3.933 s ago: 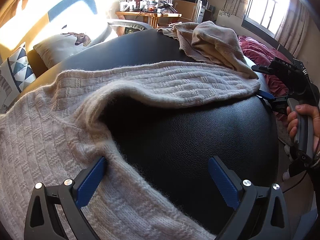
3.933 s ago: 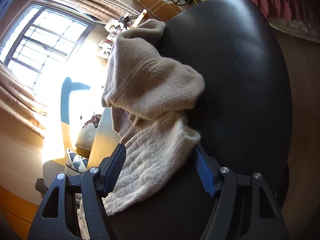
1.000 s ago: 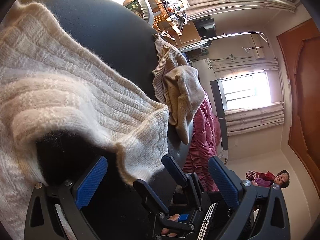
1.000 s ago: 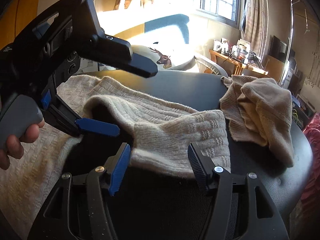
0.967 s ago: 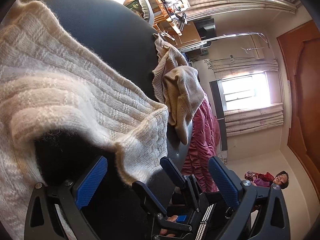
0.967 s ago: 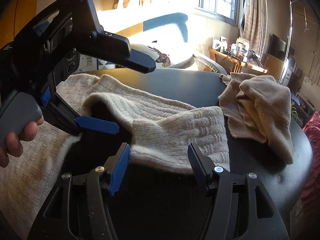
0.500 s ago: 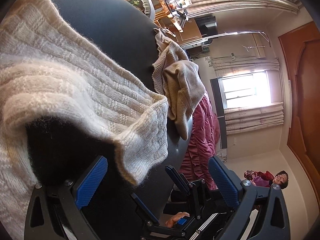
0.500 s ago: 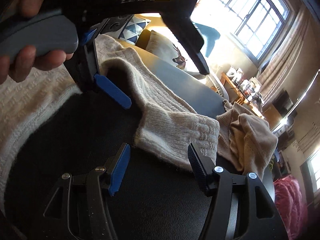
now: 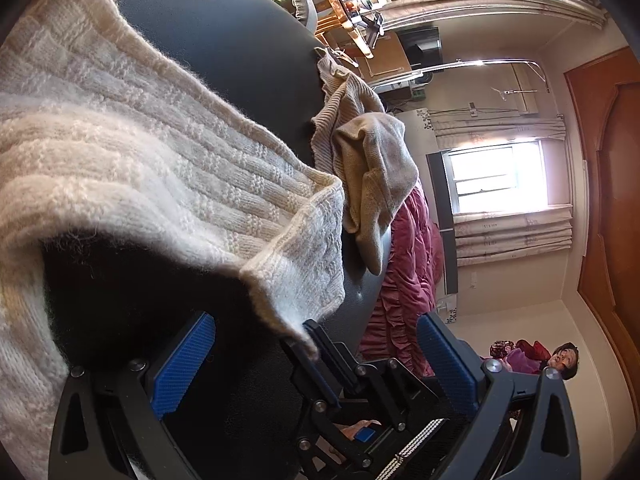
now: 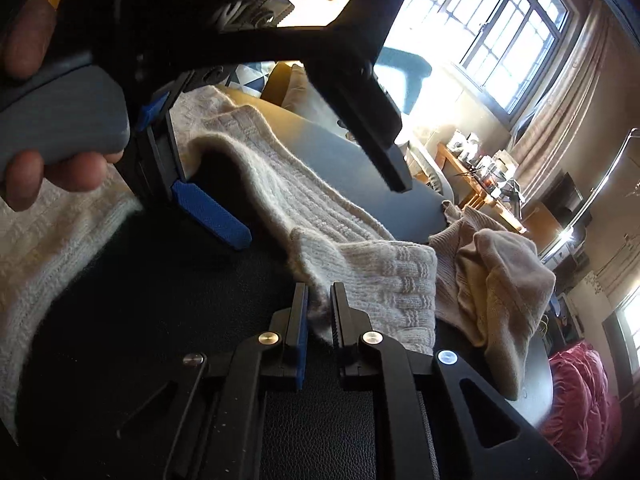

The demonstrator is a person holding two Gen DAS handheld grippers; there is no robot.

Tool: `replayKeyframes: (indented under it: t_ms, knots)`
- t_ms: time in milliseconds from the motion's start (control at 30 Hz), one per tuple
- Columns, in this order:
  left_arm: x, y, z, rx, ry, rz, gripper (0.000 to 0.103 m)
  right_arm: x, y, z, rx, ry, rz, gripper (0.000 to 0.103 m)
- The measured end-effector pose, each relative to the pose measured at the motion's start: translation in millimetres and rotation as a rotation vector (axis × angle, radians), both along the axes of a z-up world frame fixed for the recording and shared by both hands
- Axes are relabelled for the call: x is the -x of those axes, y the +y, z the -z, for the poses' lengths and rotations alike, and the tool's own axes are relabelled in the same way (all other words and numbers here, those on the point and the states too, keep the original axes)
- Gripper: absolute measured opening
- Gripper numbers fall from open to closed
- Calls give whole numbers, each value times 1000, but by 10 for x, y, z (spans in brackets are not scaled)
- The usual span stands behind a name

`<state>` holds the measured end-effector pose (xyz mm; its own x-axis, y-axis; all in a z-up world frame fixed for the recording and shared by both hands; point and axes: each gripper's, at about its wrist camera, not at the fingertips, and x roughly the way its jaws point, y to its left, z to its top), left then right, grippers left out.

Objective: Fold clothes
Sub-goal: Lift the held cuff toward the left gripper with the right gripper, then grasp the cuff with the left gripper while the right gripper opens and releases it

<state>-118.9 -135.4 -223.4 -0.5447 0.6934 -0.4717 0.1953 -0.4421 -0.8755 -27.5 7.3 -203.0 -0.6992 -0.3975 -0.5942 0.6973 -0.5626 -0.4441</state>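
Pinching the cream sweater's cuff [image 10: 320, 312] — right hand-held gripper [image 10: 319, 308], angled downward.

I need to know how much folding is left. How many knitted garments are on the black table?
2. A cream sweater spreads across the near left, its sleeve cuff pinched by the right gripper. A crumpled beige sweater lies at the far right edge. More may lie outside the pictures.

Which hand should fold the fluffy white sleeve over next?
Right, probably. The right gripper has just closed and pinches the cuff of the white sleeve. The left gripper is open, holding nothing.
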Motion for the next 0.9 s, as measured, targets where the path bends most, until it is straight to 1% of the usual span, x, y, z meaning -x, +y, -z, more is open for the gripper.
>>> replayKeyframes:
  t_ms: [133,233,333,367,400,467,500,533,633,700,767,800,833,900]
  knots:
    - [41,62,18,-58,-1,4,103,-14,11,-104,21,20,-1,11]
    - [98,151,30,-88,3,17,103,-43,-13,-116,26,25,-6,11]
    - [156,236,35,-114,20,17,101,-90,-15,-108,23,29,-10,11]
    - [166,252,29,-121,33,7,98,-102,-11,-106,24,29,-8,11]
    - [181,267,23,-121,40,-3,94,-110,0,-103,25,30,-3,11]
    - [214,298,23,-106,37,-16,69,-120,41,-102,36,22,13,11]
    - [229,314,36,-96,27,-15,63,-122,67,-107,47,15,22,11]
    - [244,331,49,-87,18,-14,59,-125,94,-112,59,7,32,11]
    - [271,374,108,-81,-2,-13,55,-142,186,-134,95,-15,60,11]
    - [276,382,169,-78,-24,-29,46,-149,244,-144,112,-22,78,11]
    - [272,379,234,-71,-47,-48,16,-158,307,-157,131,-27,99,12]
    - [261,371,265,-62,-56,-55,9,-159,343,-166,144,-31,112,12]
    - [250,363,295,-53,-65,-62,6,-153,383,-172,158,-38,127,12]
    - [214,337,306,-37,-61,-74,7,-119,467,-170,187,-62,161,12]
